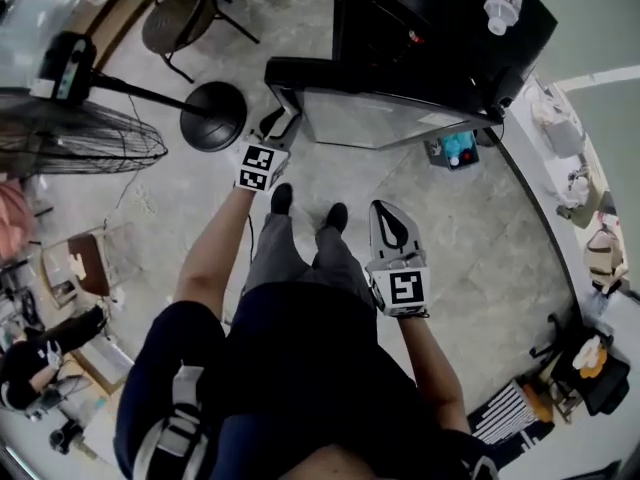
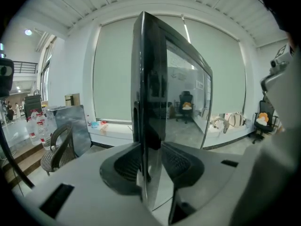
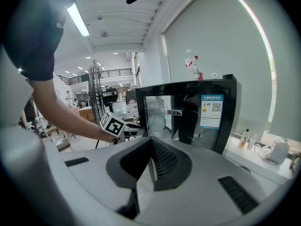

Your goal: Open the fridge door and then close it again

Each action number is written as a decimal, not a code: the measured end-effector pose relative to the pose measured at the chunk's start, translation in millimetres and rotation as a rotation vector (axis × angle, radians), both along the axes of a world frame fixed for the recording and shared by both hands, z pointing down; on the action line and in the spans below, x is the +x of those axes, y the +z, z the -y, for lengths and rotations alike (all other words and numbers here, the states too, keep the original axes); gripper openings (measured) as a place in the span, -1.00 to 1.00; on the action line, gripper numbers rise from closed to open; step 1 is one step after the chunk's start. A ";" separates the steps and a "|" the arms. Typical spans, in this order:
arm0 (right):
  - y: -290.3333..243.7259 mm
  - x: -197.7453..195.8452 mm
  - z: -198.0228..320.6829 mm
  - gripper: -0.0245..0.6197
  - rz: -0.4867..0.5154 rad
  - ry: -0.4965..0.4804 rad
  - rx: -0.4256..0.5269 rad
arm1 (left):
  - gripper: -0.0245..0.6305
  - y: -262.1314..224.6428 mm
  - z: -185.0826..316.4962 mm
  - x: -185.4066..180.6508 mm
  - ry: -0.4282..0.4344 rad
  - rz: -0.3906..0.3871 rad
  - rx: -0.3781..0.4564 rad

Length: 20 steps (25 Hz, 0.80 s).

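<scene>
Glass in a black frame, the fridge door stood swung open from the black fridge, with a water bottle on the cabinet's top. The left gripper was at the door's free edge. In the left gripper view that edge ran upright between the jaws, and both pads seemed to press on it, though the wide-angle warp left contact uncertain. The right gripper hung well apart from the fridge, beside the person's right leg, its jaws closed together on nothing.

Bright diffuse daylight, heavy fisheye distortion
</scene>
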State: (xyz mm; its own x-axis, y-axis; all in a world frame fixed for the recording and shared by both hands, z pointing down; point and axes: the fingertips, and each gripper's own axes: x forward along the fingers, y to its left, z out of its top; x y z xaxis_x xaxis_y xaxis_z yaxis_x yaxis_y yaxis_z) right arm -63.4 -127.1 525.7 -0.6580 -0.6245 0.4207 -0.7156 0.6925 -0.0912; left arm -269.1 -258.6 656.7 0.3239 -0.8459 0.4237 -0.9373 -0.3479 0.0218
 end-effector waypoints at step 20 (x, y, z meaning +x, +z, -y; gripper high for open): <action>-17.1 -16.8 -103.1 -0.86 -0.090 0.160 0.011 | -0.59 -9.3 -109.4 15.8 -0.070 0.007 0.014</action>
State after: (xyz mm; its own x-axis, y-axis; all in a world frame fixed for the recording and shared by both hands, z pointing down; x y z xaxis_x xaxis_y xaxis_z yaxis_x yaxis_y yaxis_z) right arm -80.2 -23.9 508.6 -0.5097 -0.7229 0.4665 -0.8216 0.5698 -0.0148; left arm -253.2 -149.2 647.5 0.2606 -0.8723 0.4137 -0.9595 -0.2815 0.0110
